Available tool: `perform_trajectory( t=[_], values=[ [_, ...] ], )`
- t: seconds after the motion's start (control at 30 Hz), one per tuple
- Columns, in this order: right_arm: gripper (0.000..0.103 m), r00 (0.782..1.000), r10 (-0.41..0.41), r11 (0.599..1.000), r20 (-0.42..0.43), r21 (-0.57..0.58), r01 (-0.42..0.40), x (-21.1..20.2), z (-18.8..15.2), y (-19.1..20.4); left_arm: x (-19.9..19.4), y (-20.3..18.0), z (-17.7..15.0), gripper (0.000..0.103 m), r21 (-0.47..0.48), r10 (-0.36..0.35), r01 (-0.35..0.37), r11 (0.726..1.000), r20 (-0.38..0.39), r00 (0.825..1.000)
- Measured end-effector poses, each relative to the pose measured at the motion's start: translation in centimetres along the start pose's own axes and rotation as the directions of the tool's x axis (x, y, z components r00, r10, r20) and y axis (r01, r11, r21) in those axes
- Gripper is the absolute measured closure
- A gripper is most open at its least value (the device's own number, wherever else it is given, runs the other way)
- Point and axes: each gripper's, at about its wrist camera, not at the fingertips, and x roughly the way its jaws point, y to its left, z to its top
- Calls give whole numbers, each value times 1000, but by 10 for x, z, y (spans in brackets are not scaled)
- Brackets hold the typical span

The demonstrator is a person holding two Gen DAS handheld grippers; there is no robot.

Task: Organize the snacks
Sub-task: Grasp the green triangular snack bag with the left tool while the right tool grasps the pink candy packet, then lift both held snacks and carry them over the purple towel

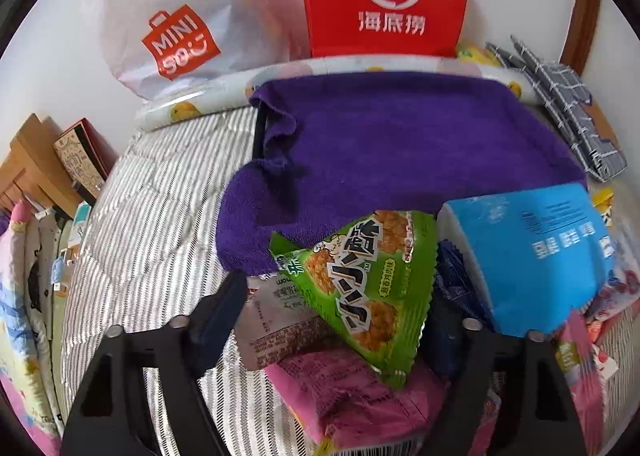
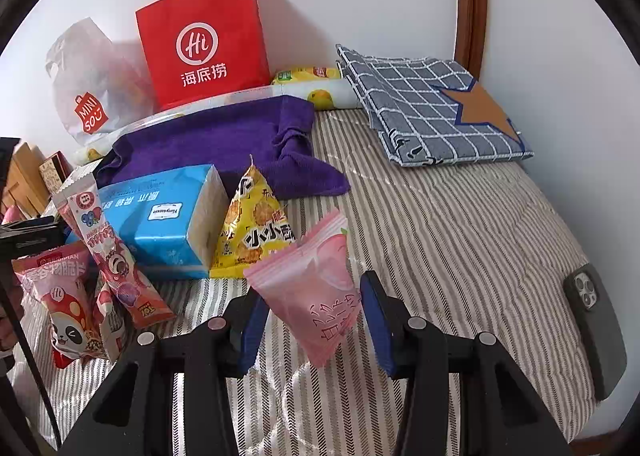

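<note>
left gripper (image 1: 340, 320) set astride green triangular snack pack (image 1: 356, 284), jaws partly open; pads not seen pressing, so no grip judged yet. pack propped on pink packet (image 1: 352, 388), beside blue tissue pack (image 1: 524, 256). right gripper (image 2: 310, 320) closed on pink peach snack packet (image 2: 316, 288), held above striped quilt (image 2: 460, 240).

risk: green pack may be squeezed out sideways, or pink packet beneath pinched along with it. peach packet, held by one corner, may slip.

room: snack pile crowded at left; quilt open at right, bounded by checked cloth (image 2: 424, 108) and phone (image 2: 588, 288).
</note>
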Motion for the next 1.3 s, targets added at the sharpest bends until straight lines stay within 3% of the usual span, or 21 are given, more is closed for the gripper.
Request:
perform_trajectory(
  t=[0.07, 0.17, 0.9, 1.3],
  values=[
    [60, 1000, -3, 1000, -2, -1, 3, 0, -2, 0, 3, 1, -1, 47, -12, -29, 28, 1000, -13, 1000],
    [60, 1000, -3, 1000, -5, -2, 3, -1, -4, 1, -2, 2, -2, 51, -23, -59, 59, 998, -3, 998],
    [59, 998, 16, 1000, 60, 3, -17, -59, -9, 32, -91, 5, -32, 52, -28, -158, 162, 986, 115, 981],
    [59, 998, 28, 1000, 57, -1, -28, -74, -7, 48, -123, -9, -44, 52, -42, -225, 232, 972, 133, 965]
  ],
)
